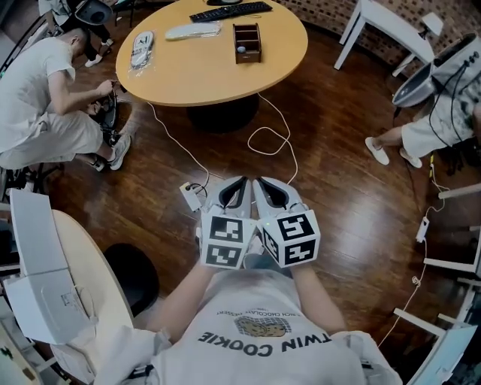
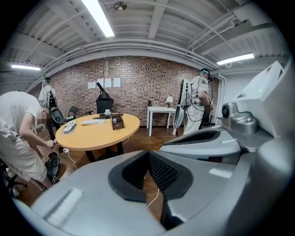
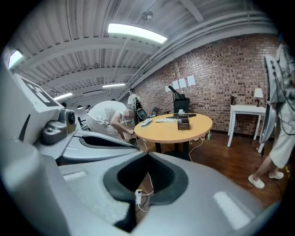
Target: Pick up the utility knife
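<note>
Nothing grasped yet.

Head view: left tongs [image 1: 239,185] and right tongs [image 1: 264,185] sit side by side, aimed at 12 o'clock toward the counter [image 1: 210,75]. The knife cannot be identified; it is possibly the wrapped item [image 1: 141,46] at the counter's 9 o'clock.

Left gripper view: tongs closed, empty.

Right gripper view: tongs closed, empty.

Approach and pickup are judged outstanding.

I saw a round light-wood table [image 1: 218,75] standing on the dark plank floor [image 1: 338,150]. On it lay a black keyboard [image 1: 230,11], a flat white pad [image 1: 193,31], a small brown wooden box [image 1: 246,42] and a clear-wrapped white item [image 1: 142,48]. A white power strip [image 1: 190,197] lay on the floor.
</note>
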### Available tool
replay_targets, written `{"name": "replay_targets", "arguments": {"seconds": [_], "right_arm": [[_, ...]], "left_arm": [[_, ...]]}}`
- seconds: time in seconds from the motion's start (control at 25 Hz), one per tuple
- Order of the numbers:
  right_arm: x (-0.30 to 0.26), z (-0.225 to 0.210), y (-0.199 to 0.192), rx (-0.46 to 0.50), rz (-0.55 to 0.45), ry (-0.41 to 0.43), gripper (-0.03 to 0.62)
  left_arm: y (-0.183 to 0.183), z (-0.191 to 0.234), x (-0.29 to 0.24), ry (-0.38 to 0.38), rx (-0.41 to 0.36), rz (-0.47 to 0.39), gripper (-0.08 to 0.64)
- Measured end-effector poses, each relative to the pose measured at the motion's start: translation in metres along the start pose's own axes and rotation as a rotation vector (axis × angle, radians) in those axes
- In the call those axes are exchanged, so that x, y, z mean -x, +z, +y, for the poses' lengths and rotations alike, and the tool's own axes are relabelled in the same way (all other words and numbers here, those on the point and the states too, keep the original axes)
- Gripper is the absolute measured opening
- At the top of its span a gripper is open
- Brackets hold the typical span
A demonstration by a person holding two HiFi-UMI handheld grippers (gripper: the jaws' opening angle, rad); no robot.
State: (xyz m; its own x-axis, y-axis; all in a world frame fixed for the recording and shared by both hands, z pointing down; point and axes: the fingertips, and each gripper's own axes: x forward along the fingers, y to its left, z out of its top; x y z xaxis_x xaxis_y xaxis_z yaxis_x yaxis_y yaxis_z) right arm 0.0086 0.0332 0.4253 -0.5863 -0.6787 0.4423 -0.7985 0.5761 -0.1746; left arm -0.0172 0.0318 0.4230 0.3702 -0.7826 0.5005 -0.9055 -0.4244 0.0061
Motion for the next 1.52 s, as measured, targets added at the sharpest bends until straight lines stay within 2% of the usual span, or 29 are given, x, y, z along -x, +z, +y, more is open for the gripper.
{"name": "replay_targets", "arguments": {"seconds": [0.24,0.72,1.04,1.52], "right_arm": [[-0.010,-0.035,0.011,0.010,-0.006,0.029,0.002],[-0.036,-0.057,0.029,0.027,-0.014,0.100,0.002],[-0.076,-0.082,0.048,0.021,-0.012,0.076,0.002],[-0.172,-0.109,0.101,-0.023,-0.002,0.029,0.002]], "left_arm": [[0.017,-0.002,-0.032,0.037,0.021,-0.001,0.006],[0.038,0.012,-0.061,0.095,0.036,-0.012,0.006],[0.054,0.039,-0.100,0.076,0.036,-0.010,0.006],[0.092,0.121,-0.169,0.011,0.034,0.002,0.006]]}}
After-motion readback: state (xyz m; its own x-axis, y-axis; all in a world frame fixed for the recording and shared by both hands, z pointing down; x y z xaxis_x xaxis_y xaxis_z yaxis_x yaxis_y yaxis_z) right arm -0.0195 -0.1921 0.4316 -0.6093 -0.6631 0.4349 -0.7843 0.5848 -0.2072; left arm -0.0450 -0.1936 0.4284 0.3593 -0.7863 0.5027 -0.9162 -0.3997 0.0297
